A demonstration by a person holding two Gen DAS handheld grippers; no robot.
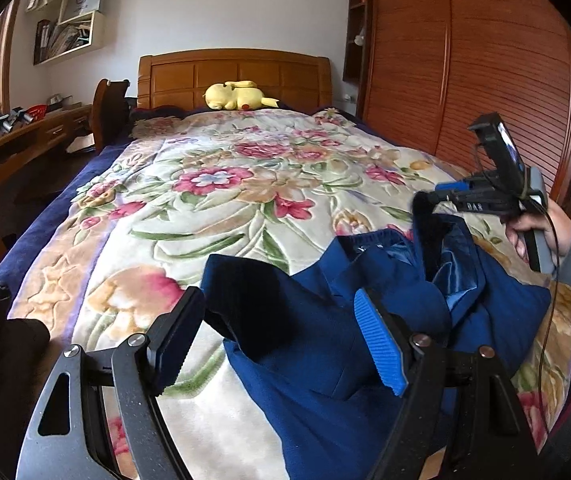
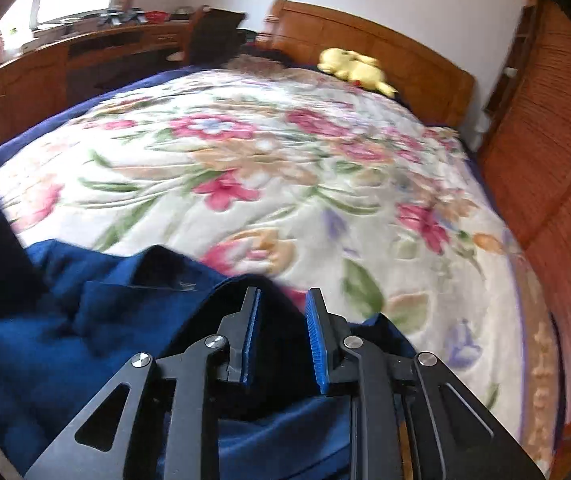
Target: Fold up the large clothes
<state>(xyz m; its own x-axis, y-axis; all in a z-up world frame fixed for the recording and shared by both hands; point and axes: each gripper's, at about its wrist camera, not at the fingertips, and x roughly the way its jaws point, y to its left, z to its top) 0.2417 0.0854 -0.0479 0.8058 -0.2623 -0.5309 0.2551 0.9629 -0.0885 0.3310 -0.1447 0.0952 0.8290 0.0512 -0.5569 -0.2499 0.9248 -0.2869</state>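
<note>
The navy garment (image 1: pixel 309 344) lies bunched at the near edge of the floral blanket (image 1: pixel 213 184); right gripper (image 2: pixel 283 332) pinches a dark fold, left gripper (image 1: pixel 281 340) gapes wide around cloth — close it on one edge, then spread the garment flat before folding

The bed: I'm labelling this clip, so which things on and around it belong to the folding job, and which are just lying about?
Job: blue garment; left gripper, open; right gripper, closed on the garment's dark collar.
Lying about: yellow plush toy; floral blanket; desk; wardrobe.
</note>
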